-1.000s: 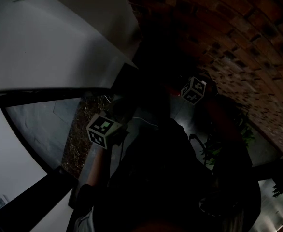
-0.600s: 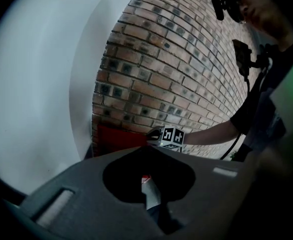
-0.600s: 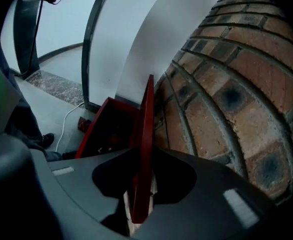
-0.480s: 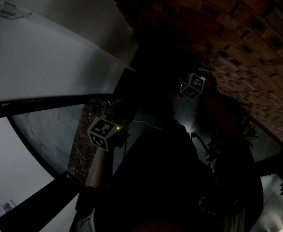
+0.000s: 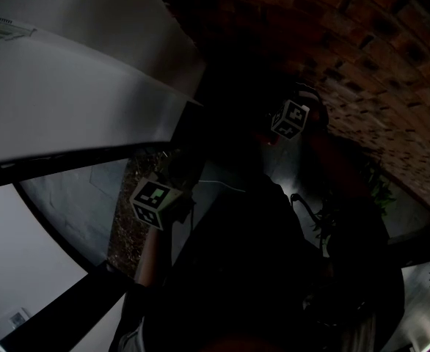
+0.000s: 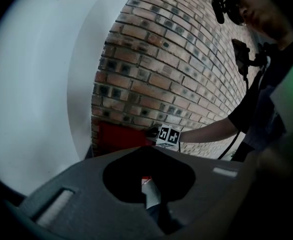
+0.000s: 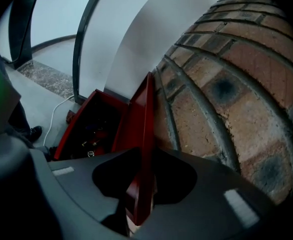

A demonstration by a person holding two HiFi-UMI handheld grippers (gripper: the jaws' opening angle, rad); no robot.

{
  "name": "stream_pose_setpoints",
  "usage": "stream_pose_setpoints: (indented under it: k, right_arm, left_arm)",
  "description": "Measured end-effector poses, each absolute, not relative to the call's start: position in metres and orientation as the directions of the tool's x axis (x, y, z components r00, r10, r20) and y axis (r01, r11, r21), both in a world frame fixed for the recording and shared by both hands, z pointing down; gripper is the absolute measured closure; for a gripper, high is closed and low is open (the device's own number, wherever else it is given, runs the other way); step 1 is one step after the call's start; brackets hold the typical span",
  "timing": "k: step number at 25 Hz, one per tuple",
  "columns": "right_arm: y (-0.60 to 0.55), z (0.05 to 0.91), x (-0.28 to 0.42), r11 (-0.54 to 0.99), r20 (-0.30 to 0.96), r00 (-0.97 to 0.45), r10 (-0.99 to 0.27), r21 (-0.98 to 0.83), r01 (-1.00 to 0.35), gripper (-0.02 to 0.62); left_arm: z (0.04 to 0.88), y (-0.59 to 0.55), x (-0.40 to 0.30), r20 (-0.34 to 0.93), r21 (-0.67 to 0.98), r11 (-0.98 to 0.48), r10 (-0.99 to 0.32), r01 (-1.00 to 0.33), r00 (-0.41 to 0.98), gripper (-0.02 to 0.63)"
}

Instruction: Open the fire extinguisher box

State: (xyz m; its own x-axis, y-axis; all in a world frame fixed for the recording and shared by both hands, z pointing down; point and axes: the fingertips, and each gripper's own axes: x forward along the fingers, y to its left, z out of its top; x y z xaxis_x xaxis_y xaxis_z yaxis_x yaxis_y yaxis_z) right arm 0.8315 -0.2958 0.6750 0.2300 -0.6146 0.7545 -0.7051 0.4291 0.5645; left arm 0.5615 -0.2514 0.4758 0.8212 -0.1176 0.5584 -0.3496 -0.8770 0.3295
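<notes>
brickwork [image 7: 236, 109] flanks lid [image 7: 139, 129] gripped by right tongs [image 7: 136, 209].

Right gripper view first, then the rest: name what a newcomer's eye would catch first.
The red lid of the fire extinguisher box stands raised beside the brick wall, its edge pinched in the right gripper. The left gripper view shows that box low on the bricks beside a broad white wall.

Grey tongs [image 7: 138, 221], marker cube [image 5: 290, 119] — black sleeve [image 6: 251, 109]
</notes>
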Motion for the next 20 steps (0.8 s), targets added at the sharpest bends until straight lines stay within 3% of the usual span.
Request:
stream_pose_setpoints:
  k: [11,15,20]
  right_arm:
    - [-0.297,0.676,0.842,0.419,0.751,0.258,-0.607,0.579,-0.699,0.52]
    - [-0.287,0.671,0.849,0.358,0.752,0.274,-0.599,0.558,-0.749,0.451]
    - [-0.276,0.654,0.854,0.311,0.731,0.291,-0.617,0.566,-0.763,0.442]
  left_arm:
    - [0.477,-0.259,0.552,0.557,0.33,-0.866,-0.142,-0.375,0.818,0.604]
    - [0.479,-0.265,0.547,0.56,0.331,-0.862,-0.148,-0.384,0.815,0.604]
    - [0.486,-0.266,0.545,0.565,0.34,-0.863,-0.129,-0.373,0.815,0.604]
